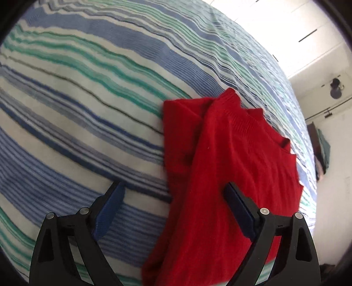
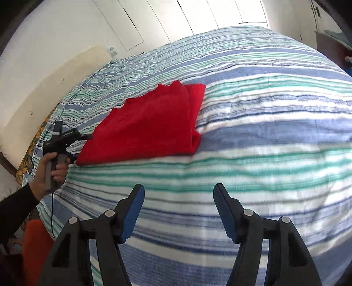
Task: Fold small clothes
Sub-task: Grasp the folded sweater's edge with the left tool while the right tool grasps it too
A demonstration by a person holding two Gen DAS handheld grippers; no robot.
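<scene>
A red knit garment point(image 1: 222, 167) lies folded on the striped bedspread point(image 1: 88, 99); it also shows in the right wrist view point(image 2: 149, 125). My left gripper point(image 1: 173, 193) is open, just above the garment's near edge, its right finger over the red cloth and its left finger over the bedspread. In the right wrist view the left gripper point(image 2: 74, 140) sits at the garment's left end, held by a hand. My right gripper point(image 2: 179, 195) is open and empty, over bare bedspread point(image 2: 264, 132), well short of the garment.
White cupboard doors point(image 2: 154, 17) and a wall stand behind the bed. The bed's left edge point(image 2: 44, 132) drops off beside the hand. An orange object point(image 2: 33, 242) lies low at the left. A dark piece of furniture point(image 1: 319, 149) stands right of the bed.
</scene>
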